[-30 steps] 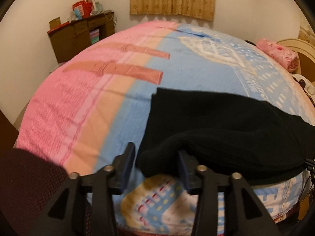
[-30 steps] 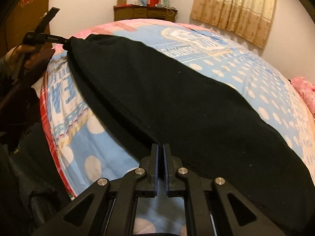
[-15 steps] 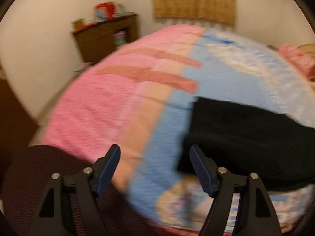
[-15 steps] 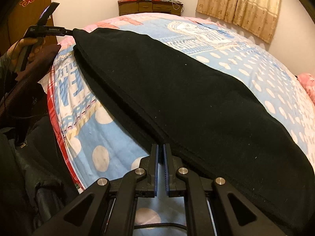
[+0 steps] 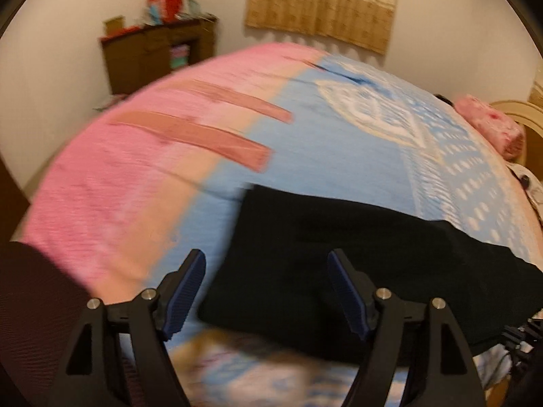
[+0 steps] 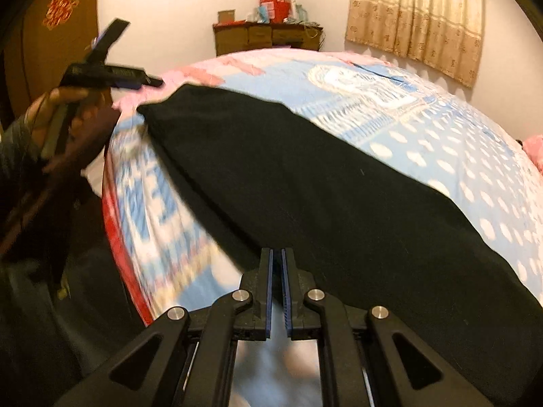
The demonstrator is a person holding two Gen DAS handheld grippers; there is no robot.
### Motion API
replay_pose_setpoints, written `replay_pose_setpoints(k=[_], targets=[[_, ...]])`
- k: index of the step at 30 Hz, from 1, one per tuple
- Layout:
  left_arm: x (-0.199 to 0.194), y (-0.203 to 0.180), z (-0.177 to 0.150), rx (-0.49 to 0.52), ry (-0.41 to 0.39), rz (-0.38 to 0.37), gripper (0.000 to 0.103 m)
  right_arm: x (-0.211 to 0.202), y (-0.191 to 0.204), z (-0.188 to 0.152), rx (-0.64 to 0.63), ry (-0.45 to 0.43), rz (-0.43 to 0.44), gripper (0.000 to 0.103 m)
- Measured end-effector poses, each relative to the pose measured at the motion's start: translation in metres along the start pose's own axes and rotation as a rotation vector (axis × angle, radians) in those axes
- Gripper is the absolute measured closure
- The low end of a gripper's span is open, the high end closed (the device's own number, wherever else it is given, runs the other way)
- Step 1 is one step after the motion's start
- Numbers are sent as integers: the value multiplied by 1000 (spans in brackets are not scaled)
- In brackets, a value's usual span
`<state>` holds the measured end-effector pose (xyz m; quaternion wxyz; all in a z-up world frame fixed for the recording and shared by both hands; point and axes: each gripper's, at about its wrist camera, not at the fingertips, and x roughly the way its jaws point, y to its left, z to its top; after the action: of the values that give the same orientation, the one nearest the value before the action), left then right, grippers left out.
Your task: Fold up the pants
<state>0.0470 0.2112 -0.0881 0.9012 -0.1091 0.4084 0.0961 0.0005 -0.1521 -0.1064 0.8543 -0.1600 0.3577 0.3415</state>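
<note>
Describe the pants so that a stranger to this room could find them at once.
Look at the big bed with the pink and blue cover. Near its front edge lie the pants, a long flat dark piece. They are the only black cloth on it.

Pink/blue patterned bedspread (image 5: 142, 203), brown cabinet (image 5: 149, 57) against wall (clutter on top, blurred), beige curtain (image 5: 325, 3), pink pillow (image 5: 492, 129).
</note>
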Motion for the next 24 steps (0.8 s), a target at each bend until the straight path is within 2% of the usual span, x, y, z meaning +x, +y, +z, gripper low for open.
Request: replay_pose_setpoints(k=[2,3,5,7,10,14,16,18,21,24], targets=[[17,-20,0,45,34,-3,26,10,2,9,26,-11,14,91],[28,-27,0,70,58,32,26,15,1,12,35,-5,16,82],[38,-30,-1,94,77,68,26,25,-2,12,66,22,6,74],[41,-26,-2,97,65,87,23,31,-8,7,108,52,26,74],[42,-20,-3,92,62,123,16,26,-13,0,122,47,48,74],[27,-35,-6,133,26,119,16,-3,-29,-19,155,6,-2,74],[14,-57,-12,172,-1,74,16,-25,-53,-36,219,-22,-54,74],[8,-79,-16,205,-4,23,16,-55,-89,-59,318,-50,-145,74],[1,-134,-30,295,9,-104,16,-105,-150,-94,495,-86,-300,74],[-7,-203,-50,411,34,-266,16,-153,-215,-131,722,-108,-447,74]])
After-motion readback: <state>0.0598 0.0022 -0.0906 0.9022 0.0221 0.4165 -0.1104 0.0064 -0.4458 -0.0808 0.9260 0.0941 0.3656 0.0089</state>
